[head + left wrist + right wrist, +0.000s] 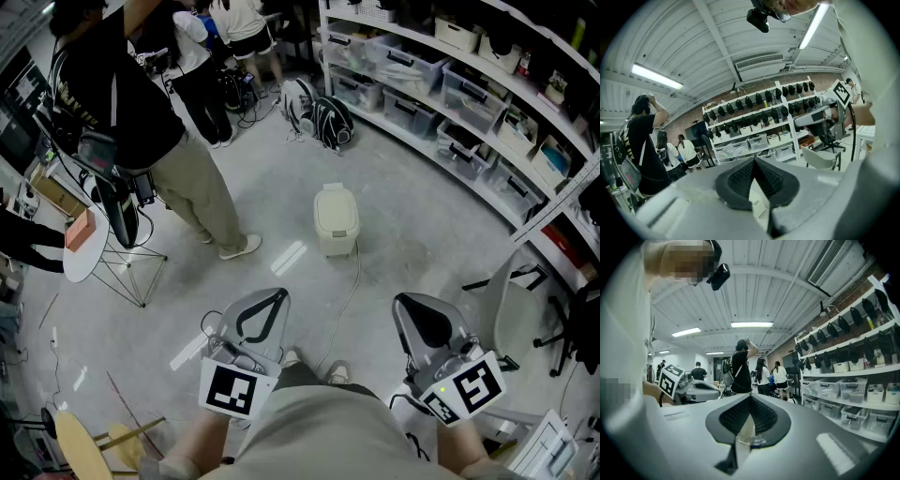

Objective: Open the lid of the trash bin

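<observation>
Currently both the left gripper (277, 296) and right gripper (405, 302) are hanging pinched together, gripping nothing; the bin (336, 230) is sitting well ahead of them, lid (335, 202) down. Arriving with closed jaws is probably risking shoving the bin away

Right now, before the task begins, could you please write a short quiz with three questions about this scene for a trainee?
1. True or false: the lid of the trash bin is already open.
2. Where does the trash bin stand?
A) on the floor, ahead of both grippers and touched by neither
B) on a shelf at the right
C) between the jaws of one gripper
3. Fill in the missing word: the jaws of the left gripper and of the right gripper are ____ and hold nothing.

Key: 1 false, the lid is down; 2 A; 3 shut.
</observation>
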The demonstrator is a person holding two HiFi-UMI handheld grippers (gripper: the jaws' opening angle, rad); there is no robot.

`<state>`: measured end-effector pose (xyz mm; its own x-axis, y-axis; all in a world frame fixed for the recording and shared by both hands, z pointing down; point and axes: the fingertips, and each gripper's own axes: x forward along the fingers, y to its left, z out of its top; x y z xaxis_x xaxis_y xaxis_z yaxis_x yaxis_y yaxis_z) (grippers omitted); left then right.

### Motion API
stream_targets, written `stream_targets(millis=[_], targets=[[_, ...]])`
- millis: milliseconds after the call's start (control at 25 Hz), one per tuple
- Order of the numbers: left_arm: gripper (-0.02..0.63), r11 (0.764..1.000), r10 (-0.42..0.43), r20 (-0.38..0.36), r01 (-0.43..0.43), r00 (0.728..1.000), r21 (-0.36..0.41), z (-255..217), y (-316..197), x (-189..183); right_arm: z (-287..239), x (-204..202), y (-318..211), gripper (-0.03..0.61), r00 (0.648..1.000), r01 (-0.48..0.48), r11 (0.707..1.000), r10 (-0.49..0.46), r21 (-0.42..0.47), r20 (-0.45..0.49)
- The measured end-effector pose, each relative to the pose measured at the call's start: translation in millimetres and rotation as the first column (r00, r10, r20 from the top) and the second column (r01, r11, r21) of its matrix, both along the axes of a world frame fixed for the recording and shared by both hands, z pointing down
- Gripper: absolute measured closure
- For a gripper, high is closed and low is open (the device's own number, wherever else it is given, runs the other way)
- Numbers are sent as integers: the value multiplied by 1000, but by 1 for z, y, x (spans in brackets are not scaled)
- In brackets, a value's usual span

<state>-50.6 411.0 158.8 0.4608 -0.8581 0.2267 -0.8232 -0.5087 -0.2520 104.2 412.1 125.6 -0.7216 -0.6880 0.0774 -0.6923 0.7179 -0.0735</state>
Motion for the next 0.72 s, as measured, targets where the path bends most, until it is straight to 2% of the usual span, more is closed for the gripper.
stream_targets(millis=[160,720], targets=[[612,1000,12,0,-12,1000,8,0,0,4,2,2,1,575,999,-2,1000,3,-17,34],[612,999,34,22,-34,999,3,5,0,26,21,24,-1,575,999,-37,997,39,-66,23]])
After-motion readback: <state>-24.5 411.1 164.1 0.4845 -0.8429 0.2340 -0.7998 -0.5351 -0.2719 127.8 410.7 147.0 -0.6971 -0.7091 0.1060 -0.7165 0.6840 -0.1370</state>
